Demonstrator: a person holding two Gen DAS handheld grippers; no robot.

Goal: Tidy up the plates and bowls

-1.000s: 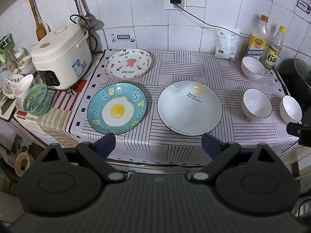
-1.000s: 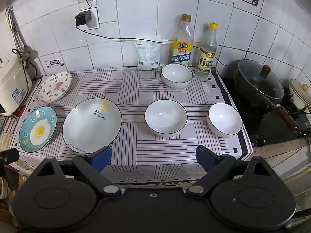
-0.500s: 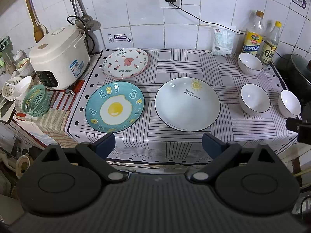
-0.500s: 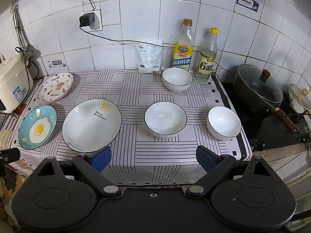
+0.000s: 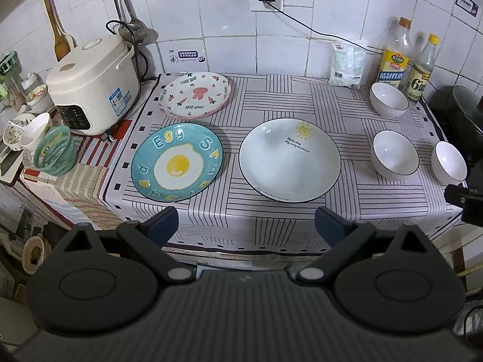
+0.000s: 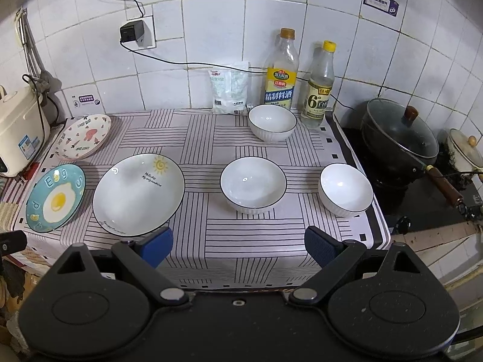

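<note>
Both tools hang short of the surface's near edge, touching nothing. The left gripper (image 5: 245, 221) has its blue fingers (image 5: 163, 221) spread wide apart with only air between them, and the right gripper (image 6: 238, 246) has its fingers (image 6: 158, 246) spread just as wide and equally empty. On the striped cloth covering the surface (image 6: 259, 241) the dishes lie separate, none stacked. The egg plate (image 5: 177, 162) sits toward the near left corner, with the rabbit plate (image 5: 195, 94) behind it at the far left corner, beside the rice cooker (image 5: 93, 86). The big white plate (image 5: 289, 160) with a sun drawn on it lies near the middle, just beside the egg plate. To the right stand three white bowls: the middle bowl (image 6: 253, 184) next to the big plate, the right bowl (image 6: 345, 190) close to the right edge, and the far bowl (image 6: 272, 122) at the back edge in front of two bottles (image 6: 279, 71) and a white packet (image 6: 229, 87). A lidded black pot (image 6: 400, 135) sits beyond the right edge. Compared with a second ago, no dish has shifted and the fingers are spread as before; only the viewpoints have drifted slightly, so the plates and bowls appear a touch higher in each view.
</note>
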